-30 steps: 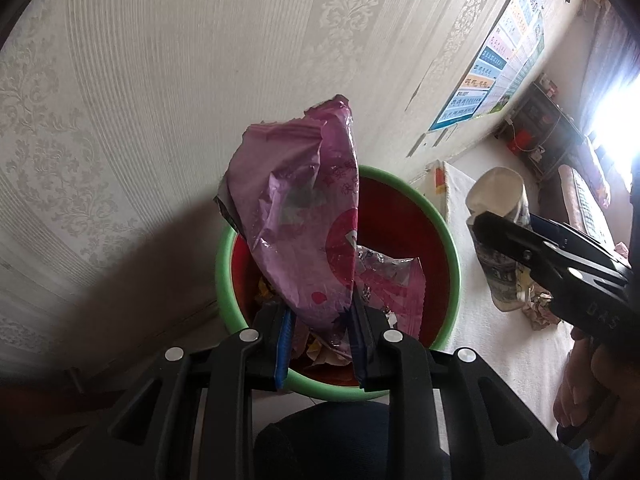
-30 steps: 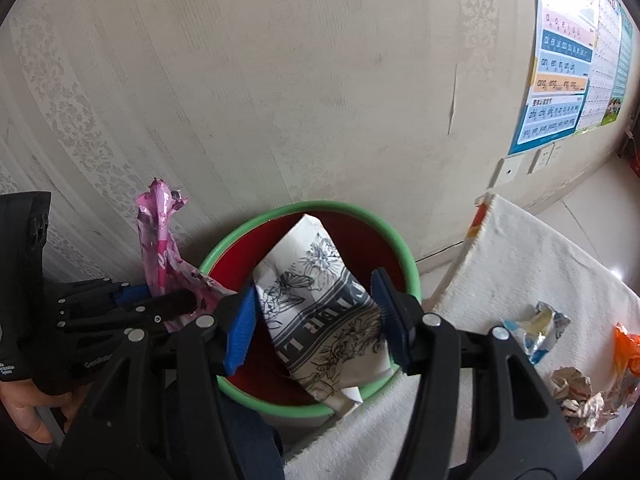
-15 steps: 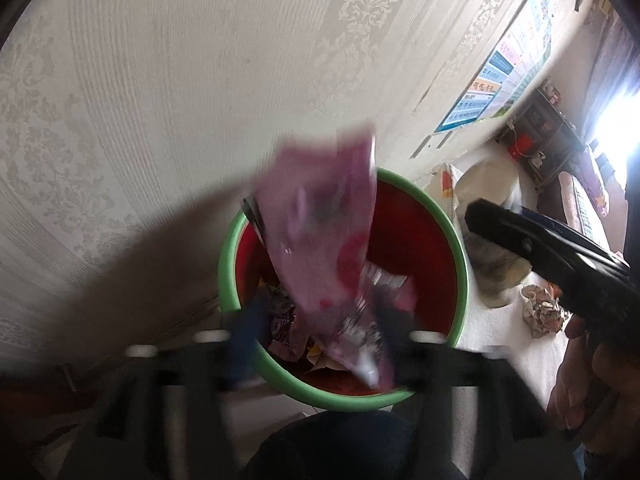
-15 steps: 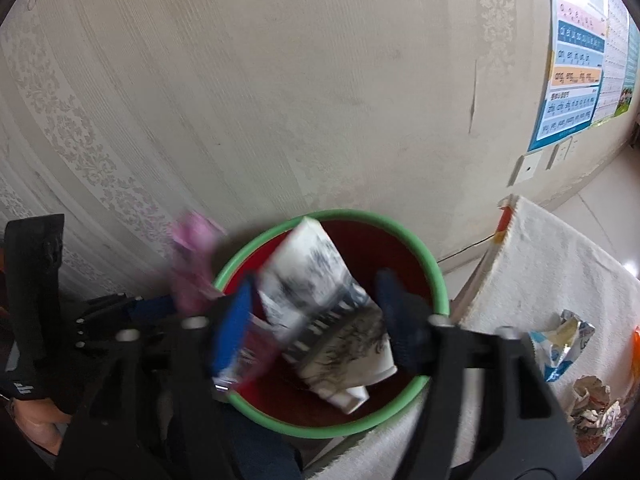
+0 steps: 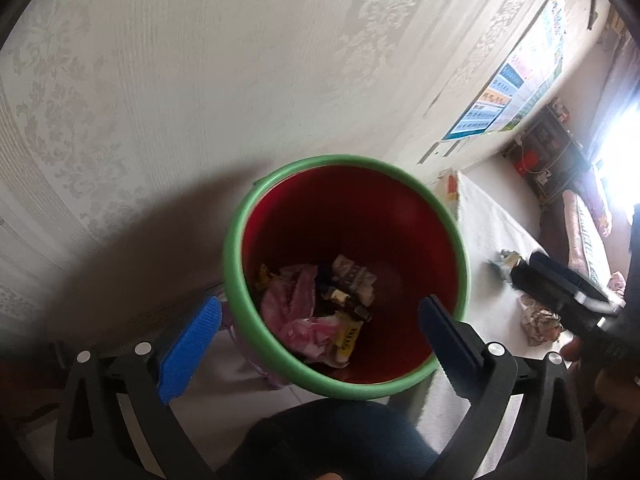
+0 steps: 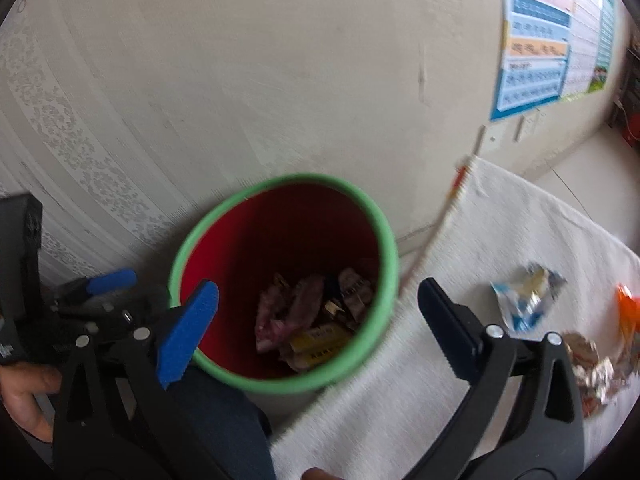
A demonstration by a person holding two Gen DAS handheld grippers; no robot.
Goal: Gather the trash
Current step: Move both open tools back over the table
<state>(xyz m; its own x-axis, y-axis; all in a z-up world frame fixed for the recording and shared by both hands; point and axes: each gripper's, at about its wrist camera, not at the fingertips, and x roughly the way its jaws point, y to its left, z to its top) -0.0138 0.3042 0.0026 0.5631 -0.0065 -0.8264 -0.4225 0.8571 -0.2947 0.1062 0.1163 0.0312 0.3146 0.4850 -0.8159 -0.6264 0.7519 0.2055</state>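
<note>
A red bin with a green rim [image 5: 236, 248] [image 6: 384, 236] stands by the wall. Inside lie a pink wrapper [image 5: 296, 312] [image 6: 288, 308], a patterned paper cup [image 5: 352, 280] [image 6: 354, 288] and yellow wrappers [image 6: 320, 338]. My left gripper [image 5: 320, 328] is open and empty above the bin's near rim; its fingers [image 6: 108, 282] show at the left in the right wrist view. My right gripper [image 6: 320, 316] is open and empty over the bin; it shows at the right in the left wrist view [image 5: 560, 292]. More trash lies on the white-clothed table: a blue-white wrapper [image 6: 524, 296], an orange wrapper [image 6: 626, 308], crumpled paper [image 6: 592, 368] [image 5: 540, 320].
A patterned wall [image 5: 200, 80] rises right behind the bin, with a poster [image 6: 540, 40] at the right. The white table cloth [image 6: 500, 240] lies right of the bin. The person's dark-trousered knee [image 5: 336, 436] is under the grippers.
Both grippers have opened. The pink wrapper left the left gripper and the patterned cup left the right gripper; both now lie in the bin.
</note>
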